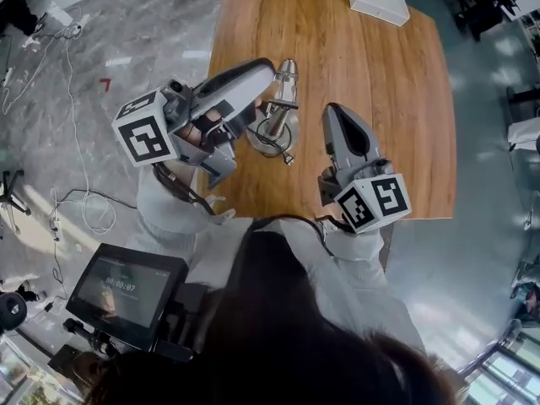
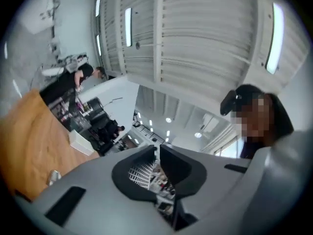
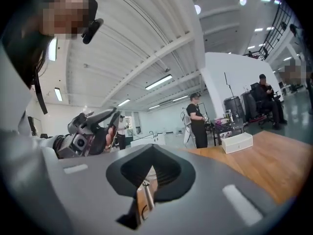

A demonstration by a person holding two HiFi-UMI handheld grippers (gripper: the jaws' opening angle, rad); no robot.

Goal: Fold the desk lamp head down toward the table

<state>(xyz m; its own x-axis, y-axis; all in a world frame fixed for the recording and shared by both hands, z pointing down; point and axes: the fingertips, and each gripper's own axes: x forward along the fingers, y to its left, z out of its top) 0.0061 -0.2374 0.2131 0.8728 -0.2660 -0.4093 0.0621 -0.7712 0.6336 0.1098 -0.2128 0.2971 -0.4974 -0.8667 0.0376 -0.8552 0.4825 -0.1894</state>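
Observation:
A small silver desk lamp (image 1: pixel 279 115) stands upright on the wooden table (image 1: pixel 396 133), with its round base toward me and its head (image 1: pixel 287 72) at the far end. My left gripper (image 1: pixel 269 69) hovers just left of the lamp head, turned on its side, apart from it. In the left gripper view its jaws (image 2: pixel 157 151) stand a narrow slit apart with nothing between them. My right gripper (image 1: pixel 332 110) is raised to the right of the lamp and does not touch it. Its fingertips meet (image 3: pixel 152 152) and hold nothing; the lamp stem (image 3: pixel 145 198) shows below them.
A white box (image 1: pixel 377 1) lies at the table's far edge, also seen as the white box (image 3: pixel 237 142). A monitor (image 1: pixel 125 288) on a stand is at my lower left, and cables (image 1: pixel 84 201) trail on the grey floor. People stand and sit beyond the table (image 3: pixel 197 119).

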